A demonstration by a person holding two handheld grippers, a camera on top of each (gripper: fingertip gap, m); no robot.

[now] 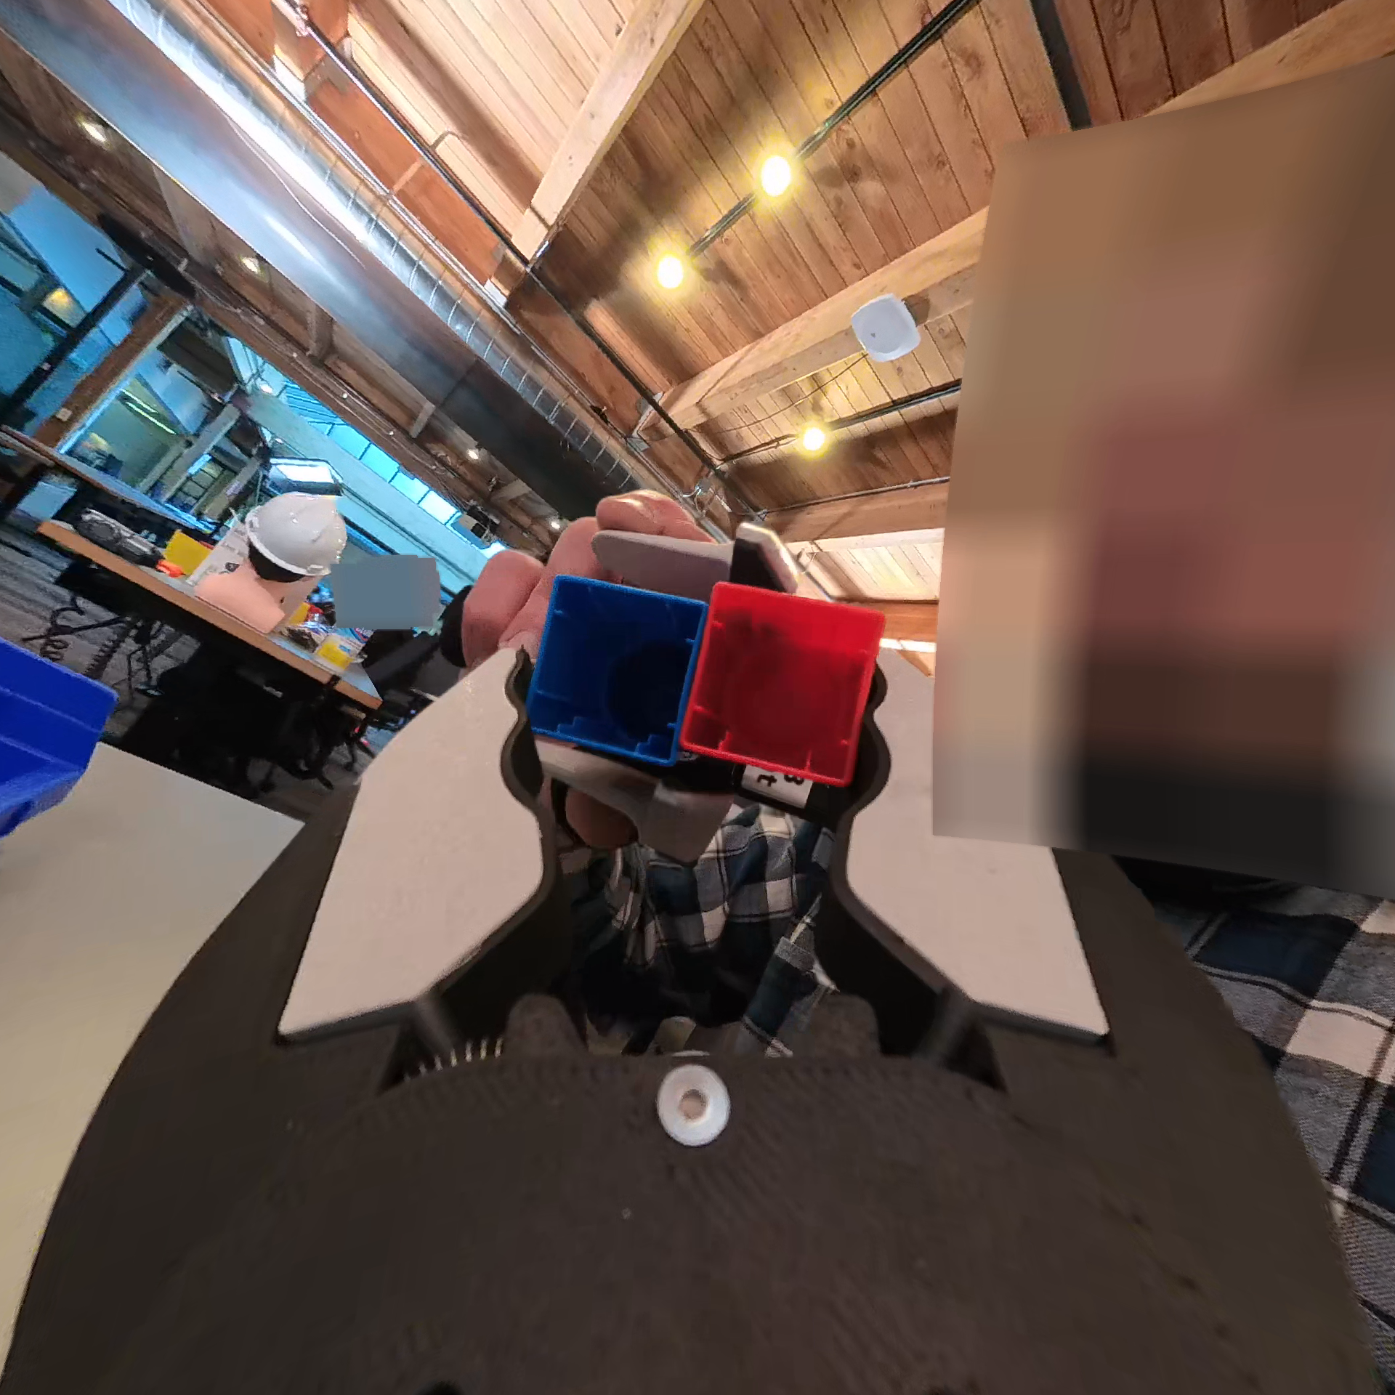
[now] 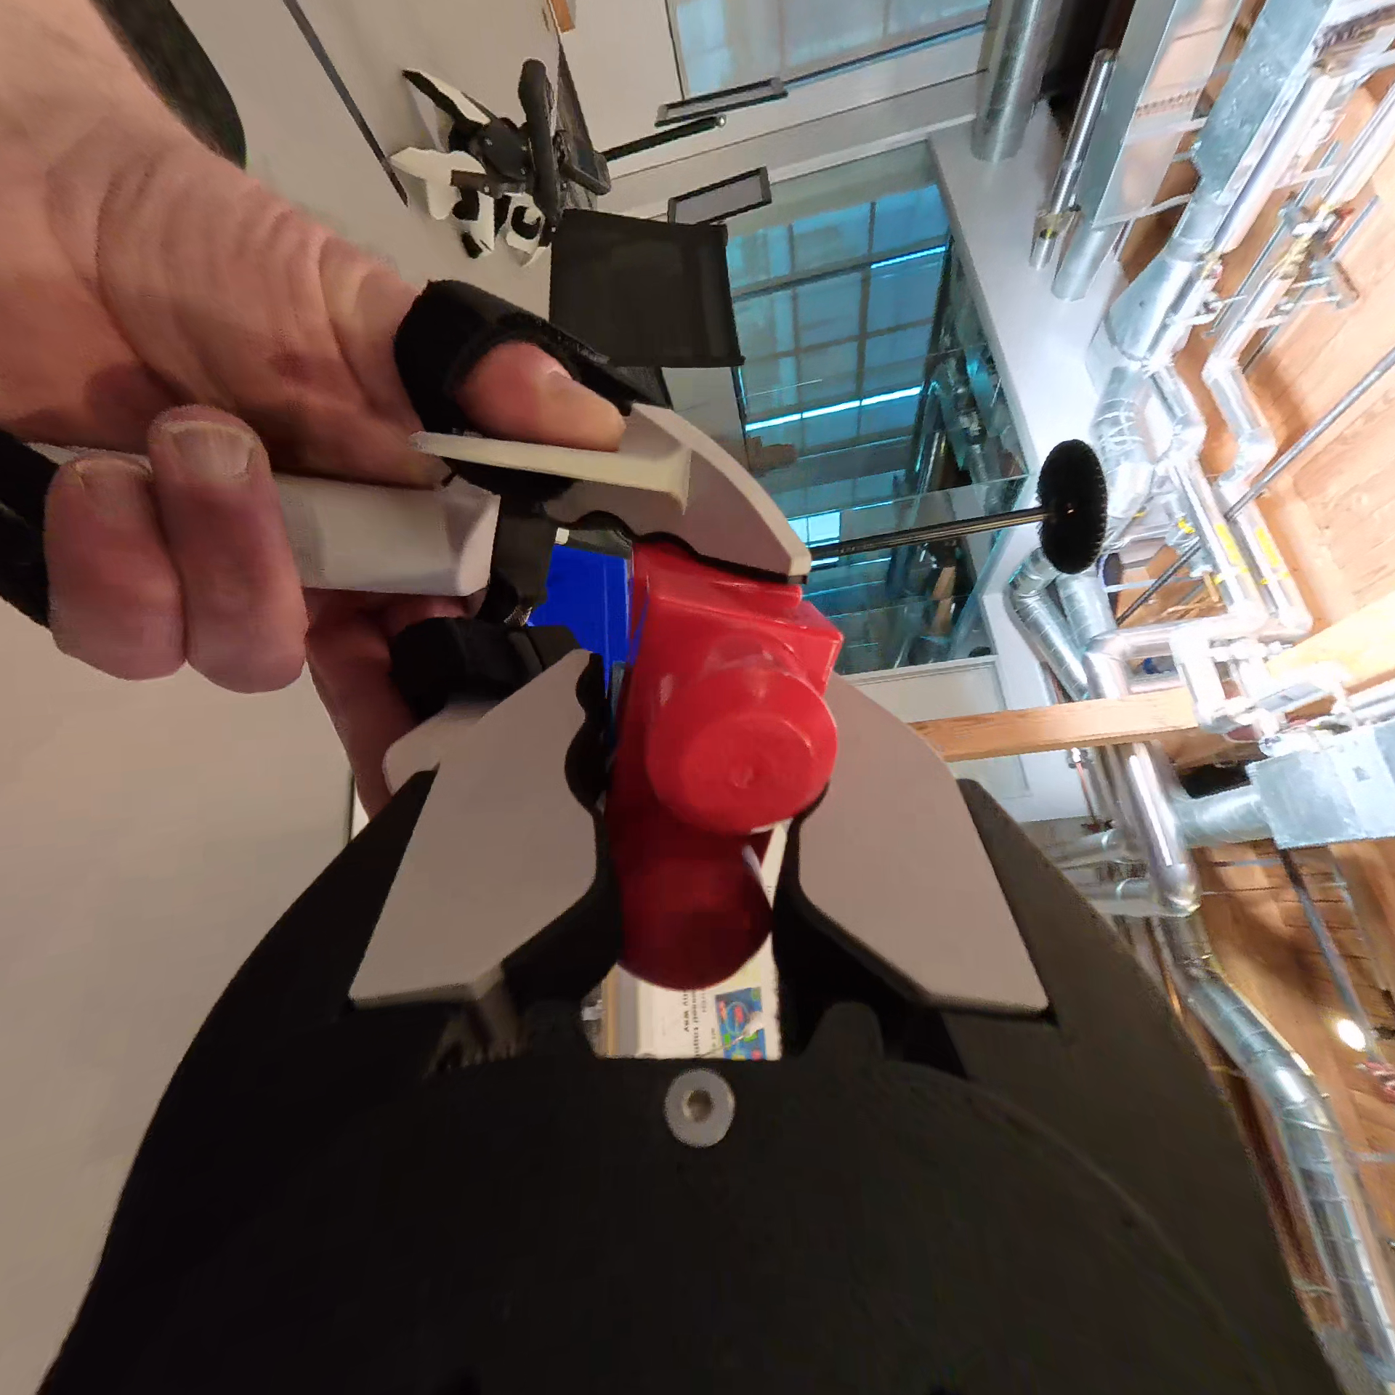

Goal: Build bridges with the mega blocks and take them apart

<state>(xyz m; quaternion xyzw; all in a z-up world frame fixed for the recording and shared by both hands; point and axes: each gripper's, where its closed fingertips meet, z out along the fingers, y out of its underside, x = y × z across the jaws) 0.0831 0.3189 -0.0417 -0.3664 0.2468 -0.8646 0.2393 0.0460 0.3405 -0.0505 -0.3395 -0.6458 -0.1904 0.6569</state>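
In the left wrist view a blue block (image 1: 615, 672) and a red block (image 1: 781, 679) sit side by side, hollow undersides toward the camera. My left gripper (image 1: 698, 702) is shut across the pair, one pad on the blue block's outer side and one on the red block's. The right gripper's grey fingers (image 1: 657, 558) close on the blocks from above and below. In the right wrist view my right gripper (image 2: 702, 755) is shut on a red block (image 2: 717, 679) with round studs, and the blue block (image 2: 585, 596) is joined behind it. The left gripper's finger (image 2: 725, 498) presses on the red block's top. All is held in the air.
A blue bin (image 1: 38, 725) and a white table (image 1: 113, 943) lie at the left. A person's plaid sleeve (image 1: 755, 906) is behind the blocks. A hand (image 2: 189, 340) holds the left gripper. Spare grippers (image 2: 483, 173) lie on a far table beside a black chair (image 2: 642, 287).
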